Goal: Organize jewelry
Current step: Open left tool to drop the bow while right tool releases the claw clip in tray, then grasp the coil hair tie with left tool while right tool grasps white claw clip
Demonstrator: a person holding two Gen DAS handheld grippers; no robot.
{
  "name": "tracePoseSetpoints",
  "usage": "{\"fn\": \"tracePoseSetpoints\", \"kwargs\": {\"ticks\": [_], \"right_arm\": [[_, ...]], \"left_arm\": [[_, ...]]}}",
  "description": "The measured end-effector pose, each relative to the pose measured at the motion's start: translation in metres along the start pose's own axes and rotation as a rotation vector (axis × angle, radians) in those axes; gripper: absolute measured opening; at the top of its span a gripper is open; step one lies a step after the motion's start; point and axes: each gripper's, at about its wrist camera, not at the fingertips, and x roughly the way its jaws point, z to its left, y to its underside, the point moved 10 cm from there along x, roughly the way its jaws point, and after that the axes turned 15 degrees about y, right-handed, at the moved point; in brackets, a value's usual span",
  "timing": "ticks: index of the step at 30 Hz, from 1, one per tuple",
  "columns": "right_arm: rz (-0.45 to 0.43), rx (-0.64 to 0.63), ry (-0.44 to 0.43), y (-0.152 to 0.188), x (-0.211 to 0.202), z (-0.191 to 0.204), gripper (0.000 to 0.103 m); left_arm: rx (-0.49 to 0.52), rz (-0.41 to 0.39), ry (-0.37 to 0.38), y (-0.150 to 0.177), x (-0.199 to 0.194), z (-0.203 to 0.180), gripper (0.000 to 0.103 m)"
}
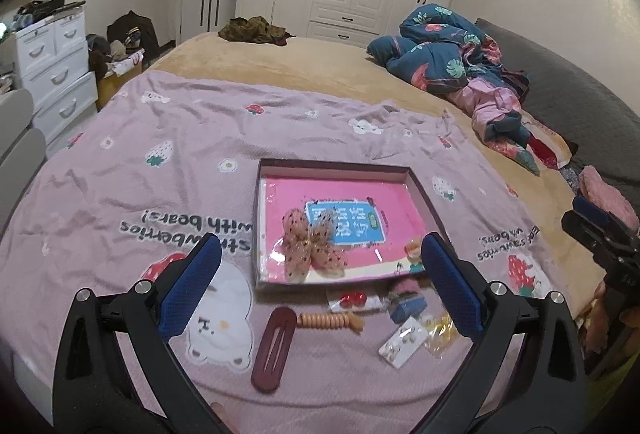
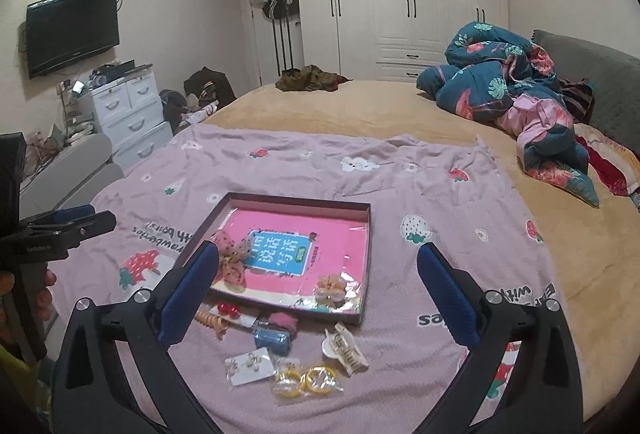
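Note:
A shallow dark box (image 1: 340,165) (image 2: 362,266) with a pink book inside lies on the lilac strawberry blanket. A pink dotted bow (image 1: 311,245) (image 2: 232,260) lies in it, and an orange flower clip (image 2: 330,289) near its front right corner. In front of the box lie a maroon snap clip (image 1: 273,342), a beige coil hair tie (image 1: 332,322) (image 2: 211,320), a red clip on a card (image 1: 352,300), a blue hair tie (image 2: 272,340), an earring card (image 1: 402,341) (image 2: 250,364), bagged yellow hoops (image 2: 306,380) and a white claw clip (image 2: 344,350). My left gripper (image 1: 320,286) and right gripper (image 2: 316,298) are open and empty above these.
A crumpled blue floral quilt (image 2: 508,85) lies at the bed's far right near a grey headboard (image 2: 600,77). Dark clothes (image 2: 308,77) lie at the far edge. White drawers (image 2: 128,113) and a wall TV (image 2: 72,29) stand left. Wardrobes (image 2: 400,1) line the back wall.

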Motion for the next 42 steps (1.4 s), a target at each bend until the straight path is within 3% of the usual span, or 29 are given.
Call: {"fn": "tracePoseSetpoints", "kwargs": {"ticks": [20,30,42], "right_arm": [[0.089,-0.047,-0.027,0.071,-0.017,0.009,0.099],[0.175,-0.071,-0.025,0.117,-0.004,0.012,0.099],[0.231,-0.081,-0.004,0.144,0.022,0.001,0.099]], "left_arm": [[-0.001,0.113,0.027,0.078,0.005,-0.015,0.094],[-0.022,0.215,0.024,0.127,0.025,-0.009,0.094],[-0.053,0.283,0.078,0.151,0.06,-0.016,0.093]]}}
